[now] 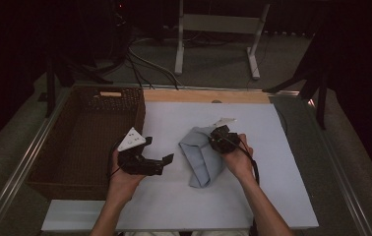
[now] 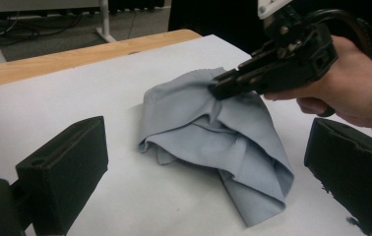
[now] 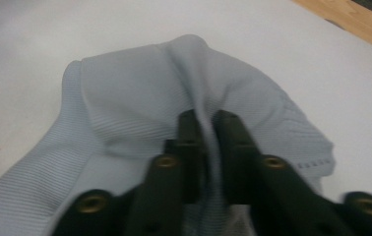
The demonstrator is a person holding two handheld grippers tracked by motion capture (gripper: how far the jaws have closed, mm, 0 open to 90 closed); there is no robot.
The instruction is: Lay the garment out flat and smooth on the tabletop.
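Grey-blue cloth: lies crumpled and half folded near the middle of the white sheet, bunched into ridges rather than spread flat; looks soft and ribbed, likely to sag wherever it is not held.

Pinched fold: raised along the top of the cloth in the right gripper view, gathered there because the jaws have drawn it up into a ridge.

Right gripper: clamped on that raised fold, jaws nearly together with a thin strip of fabric between them; held from the far right edge of the cloth, probably to lift or drag one layer over the rest.

Left gripper: held just left of the cloth and clear of it, jaws wide apart and holding nothing; aimed toward the cloth's near side, seemingly waiting to catch a second corner or edge.

White sheet: covers the table under the cloth, giving a smooth surface on which fabric slides easily.

Wicker basket: sits at the left edge of the sheet, open side up, close to the left gripper; looks like a place meant for the cloth once folded, though this is only a guess.

Wooden edge: bare strip beyond the sheet, well apart from the cloth.
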